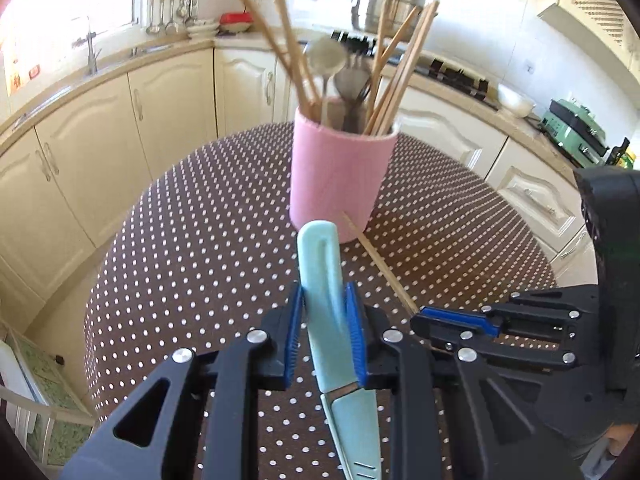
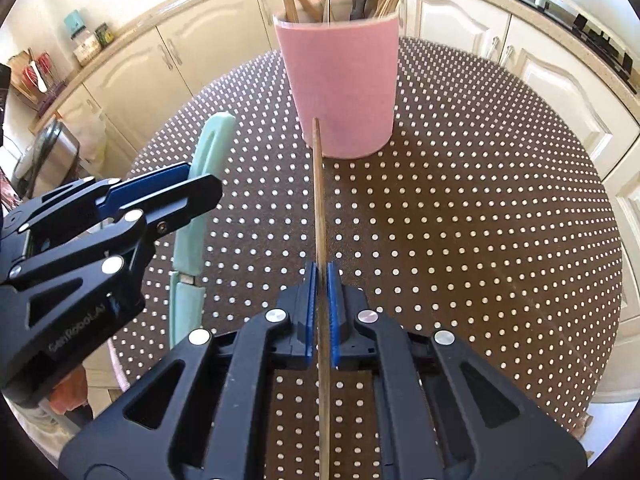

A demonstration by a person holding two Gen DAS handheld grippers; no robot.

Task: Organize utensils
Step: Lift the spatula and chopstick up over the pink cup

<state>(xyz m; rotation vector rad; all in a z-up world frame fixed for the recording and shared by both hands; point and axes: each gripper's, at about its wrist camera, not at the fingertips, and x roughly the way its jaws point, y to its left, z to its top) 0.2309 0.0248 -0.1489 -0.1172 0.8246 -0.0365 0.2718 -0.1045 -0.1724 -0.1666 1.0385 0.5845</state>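
Note:
A pink cup (image 1: 338, 176) stands on the round brown polka-dot table (image 1: 200, 240) and holds several wooden chopsticks, spoons and forks. My left gripper (image 1: 325, 308) is shut on a light teal knife (image 1: 322, 264), handle end pointing toward the cup. The knife also shows in the right wrist view (image 2: 200, 184). My right gripper (image 2: 321, 276) is shut on a single wooden chopstick (image 2: 318, 184), whose tip points at the pink cup (image 2: 340, 88). The right gripper shows at the right of the left wrist view (image 1: 456, 320), and the left gripper at the left of the right wrist view (image 2: 188, 196).
Cream kitchen cabinets (image 1: 120, 120) and a counter curve round behind the table. A sink tap (image 1: 91, 52), hanging ladles (image 1: 172, 8), a steel pot (image 1: 386, 4) and a green appliance (image 1: 576, 128) stand on the counter.

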